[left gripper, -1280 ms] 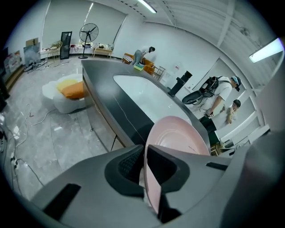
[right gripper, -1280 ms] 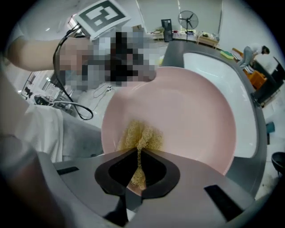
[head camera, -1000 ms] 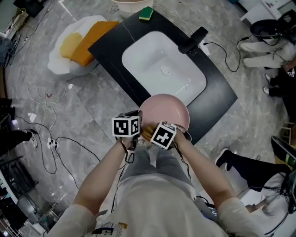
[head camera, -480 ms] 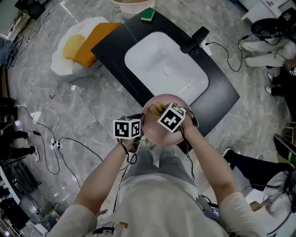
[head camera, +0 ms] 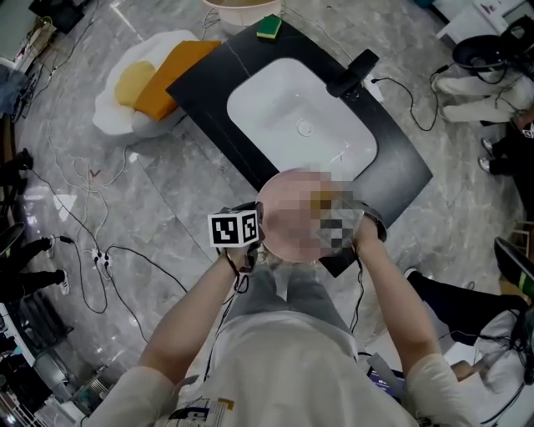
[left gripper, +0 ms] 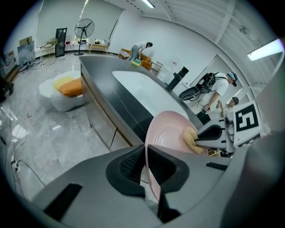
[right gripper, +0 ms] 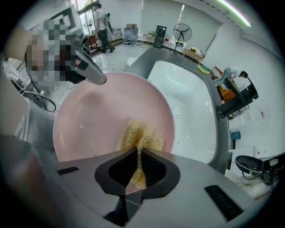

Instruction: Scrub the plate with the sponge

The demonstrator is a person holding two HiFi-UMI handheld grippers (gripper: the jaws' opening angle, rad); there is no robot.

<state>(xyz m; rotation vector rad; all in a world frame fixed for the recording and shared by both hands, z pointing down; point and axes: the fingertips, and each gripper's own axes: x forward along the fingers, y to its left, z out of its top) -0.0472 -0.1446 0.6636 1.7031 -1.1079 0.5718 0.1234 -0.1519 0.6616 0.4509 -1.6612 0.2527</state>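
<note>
Head view, forearms [head camera: 196,308] stretched to near edge of counter [head camera: 204,92], left gripper [left gripper: 146,167] tilted down, clamped on plate [left gripper: 171,133] rim, right gripper [right gripper: 136,173] pointing down, pinching sponge [right gripper: 141,138] against plate

Black table [head camera: 204,92] with inset white sink [head camera: 275,104], black faucet [head camera: 350,73] at its far rim, green pad [head camera: 267,26] on the far corner; on the grey floor [head camera: 158,196] beside it, a white cushion [head camera: 108,117] carrying an orange slab [head camera: 167,71] and a yellow one [head camera: 130,82], loose cables [head camera: 83,250] nearby.
</note>
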